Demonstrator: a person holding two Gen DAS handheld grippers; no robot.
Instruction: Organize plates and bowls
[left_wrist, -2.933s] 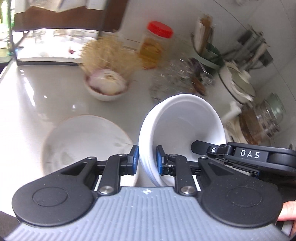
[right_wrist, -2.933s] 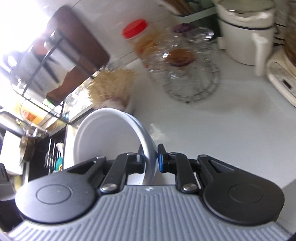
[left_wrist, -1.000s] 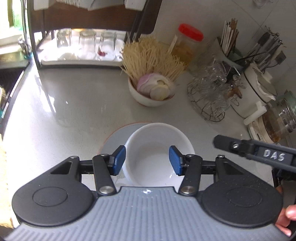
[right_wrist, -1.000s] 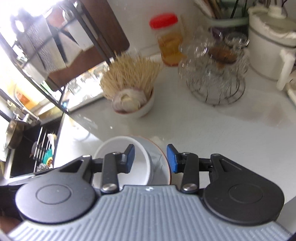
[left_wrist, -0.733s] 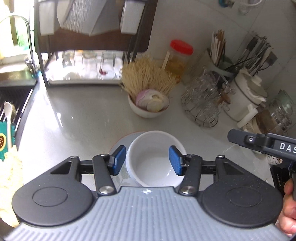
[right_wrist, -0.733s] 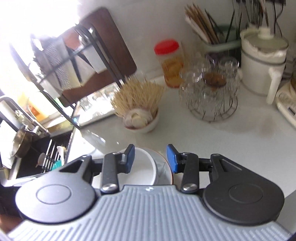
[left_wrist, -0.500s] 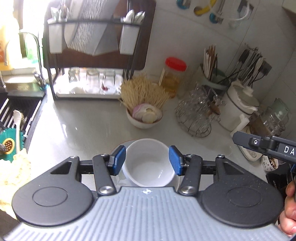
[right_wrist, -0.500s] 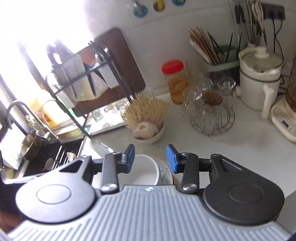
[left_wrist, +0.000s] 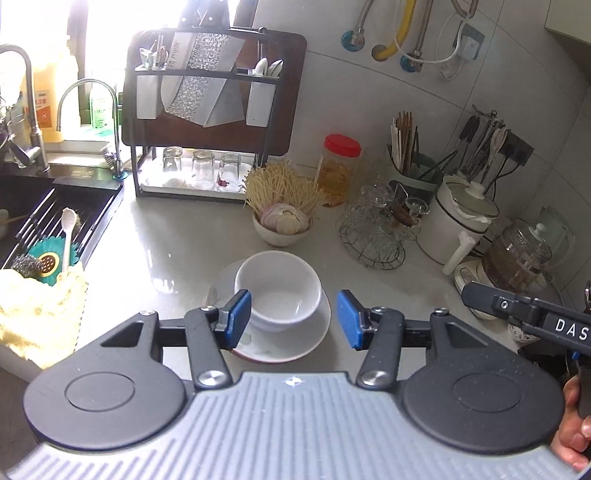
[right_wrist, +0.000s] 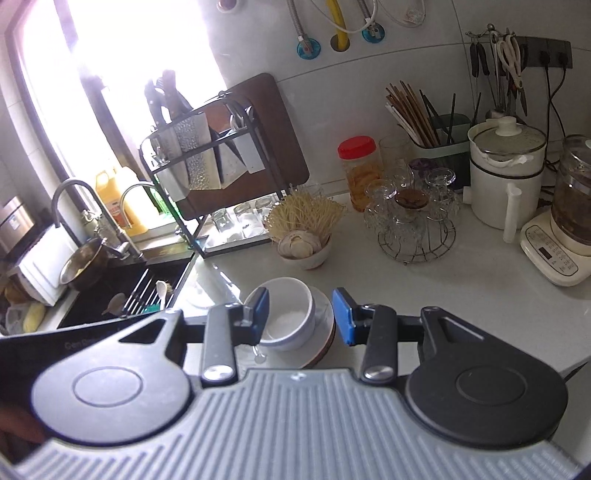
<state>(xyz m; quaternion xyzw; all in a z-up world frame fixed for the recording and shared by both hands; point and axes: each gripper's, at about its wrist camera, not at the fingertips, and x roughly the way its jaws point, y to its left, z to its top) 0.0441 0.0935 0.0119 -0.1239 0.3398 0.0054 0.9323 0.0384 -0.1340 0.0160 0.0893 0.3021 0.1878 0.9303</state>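
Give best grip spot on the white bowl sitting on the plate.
Judging by its pose, pinch the white bowl by its rim wall, from above. It stands upright and open on the plate, one finger inside, one outside. The near rim looks unobstructed.

Kitchen. Pale glossy desk (left_wrist: 177, 236), white tiled wall (left_wrist: 332, 92) behind with hoses (left_wrist: 397, 26) coming out of it. Bright window (right_wrist: 122, 74) at left, blown out, over a dark sink (left_wrist: 40, 206) with curved taps (left_wrist: 86, 96). Black rack (left_wrist: 207, 110) against a brown board (right_wrist: 273, 136).
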